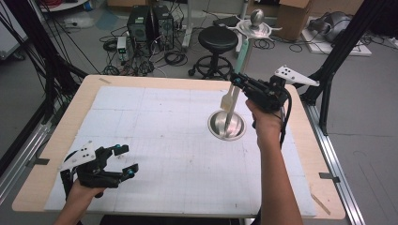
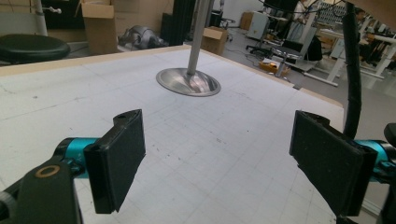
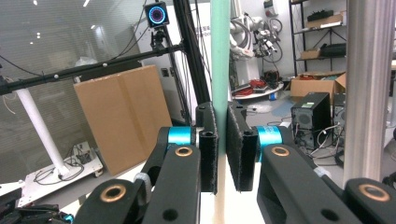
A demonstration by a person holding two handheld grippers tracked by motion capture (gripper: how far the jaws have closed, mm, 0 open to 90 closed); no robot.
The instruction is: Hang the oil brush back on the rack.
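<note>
Right gripper (image 1: 234, 80) clamped on spatula (image 1: 231, 101) with pale green handle and cream blade, held upright at far right of table (image 1: 56, 140); blade tip down inside round steel bowl (image 1: 226, 125), far right of centre on white grid mat (image 1: 155, 140); pads tight on handle in right gripper view (image 3: 219, 70). Left gripper (image 1: 124, 159) at near left, jaws wide, nothing between; resting low over mat, well apart from bowl (image 2: 188, 83).

One spatula (image 1: 231, 101), one steel bowl (image 1: 227, 125), two grippers on one table (image 1: 51, 140)
</note>
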